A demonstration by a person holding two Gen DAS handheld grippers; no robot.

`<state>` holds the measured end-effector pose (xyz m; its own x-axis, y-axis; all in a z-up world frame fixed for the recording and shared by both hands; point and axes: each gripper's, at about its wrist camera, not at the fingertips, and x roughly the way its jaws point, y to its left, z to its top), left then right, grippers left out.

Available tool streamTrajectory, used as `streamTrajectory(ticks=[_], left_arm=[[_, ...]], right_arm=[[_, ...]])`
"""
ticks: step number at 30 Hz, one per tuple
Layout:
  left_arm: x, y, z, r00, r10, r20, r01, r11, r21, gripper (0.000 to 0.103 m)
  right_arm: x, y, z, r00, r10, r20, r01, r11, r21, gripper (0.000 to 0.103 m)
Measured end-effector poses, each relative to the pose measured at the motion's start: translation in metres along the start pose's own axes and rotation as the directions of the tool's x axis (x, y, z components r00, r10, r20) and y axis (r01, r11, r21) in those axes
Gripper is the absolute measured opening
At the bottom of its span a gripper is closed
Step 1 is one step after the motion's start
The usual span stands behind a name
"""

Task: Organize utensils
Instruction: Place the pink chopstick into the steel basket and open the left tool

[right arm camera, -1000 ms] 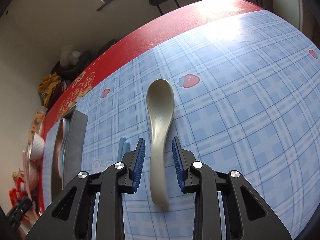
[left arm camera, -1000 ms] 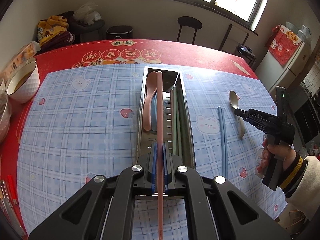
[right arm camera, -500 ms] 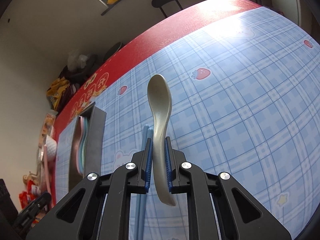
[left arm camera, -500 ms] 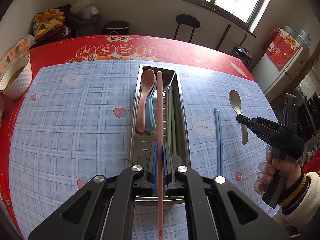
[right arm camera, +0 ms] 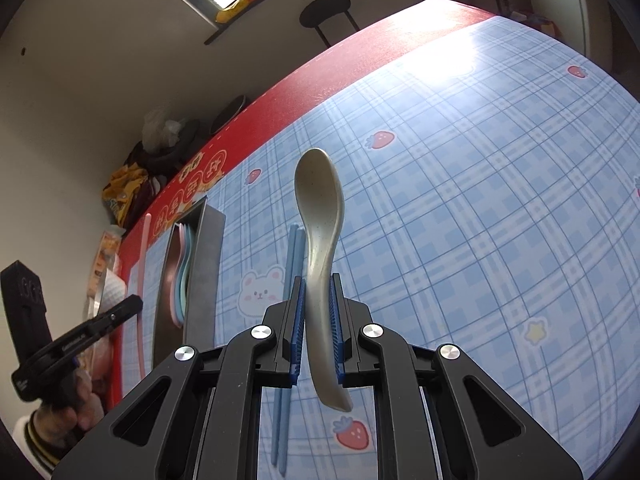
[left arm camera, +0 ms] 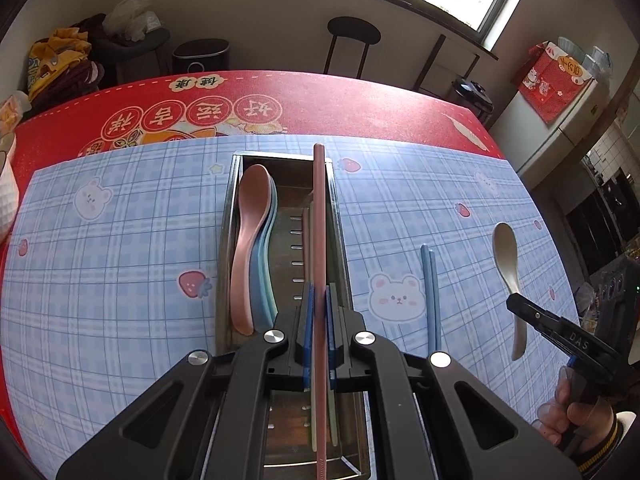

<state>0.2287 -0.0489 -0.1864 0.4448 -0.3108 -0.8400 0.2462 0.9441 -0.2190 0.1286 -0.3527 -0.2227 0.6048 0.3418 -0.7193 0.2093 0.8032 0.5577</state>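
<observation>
My left gripper is shut on pink chopsticks and holds them lengthwise over the right side of the metal utensil tray. The tray holds a pink spoon on blue spoons, and pale chopsticks. My right gripper is shut on a beige spoon and holds it lifted above the mat; it also shows in the left wrist view. Blue chopsticks lie on the mat right of the tray, also seen in the right wrist view.
A blue checked mat covers a red table. A white bowl stands at the far left edge. A stool and a bin stand beyond the table.
My right gripper closed on the beige spoon and lifted it off the mat. My left gripper moved the pink chopsticks a little to the right over the tray.
</observation>
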Motion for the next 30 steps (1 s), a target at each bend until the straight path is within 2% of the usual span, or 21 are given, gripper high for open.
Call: streamTrajectory(ticks=[11,18,26,30], left_arm=[[0.049,0.006,-0.004,0.993,0.019,-0.12,-0.022,1.0,-0.023,0.006],[0.057,0.001,-0.006,0.988,0.061,-0.143,-0.06,0.998,0.016,0.006],[0.028,-0.001,-0.004,0.995,0.048,-0.086,-0.046,0.999,0.028,0.012],[0.006,0.001,-0.011,0.998,0.046,-0.046,-0.045,0.999,0.02,0.028]], right_arm=[[-0.017,-0.019,-0.006,1.0,-0.023,0.013,0.023,0.999,0.041,0.012],[-0.021,-0.023,-0.008,1.0,-0.021,0.008,0.021,0.999,0.042,0.012],[-0.02,-0.009,-0.007,1.0,0.0,-0.001,0.0,1.0,0.027,0.012],[-0.015,0.004,-0.01,1.0,0.011,-0.015,-0.011,1.0,0.008,0.012]])
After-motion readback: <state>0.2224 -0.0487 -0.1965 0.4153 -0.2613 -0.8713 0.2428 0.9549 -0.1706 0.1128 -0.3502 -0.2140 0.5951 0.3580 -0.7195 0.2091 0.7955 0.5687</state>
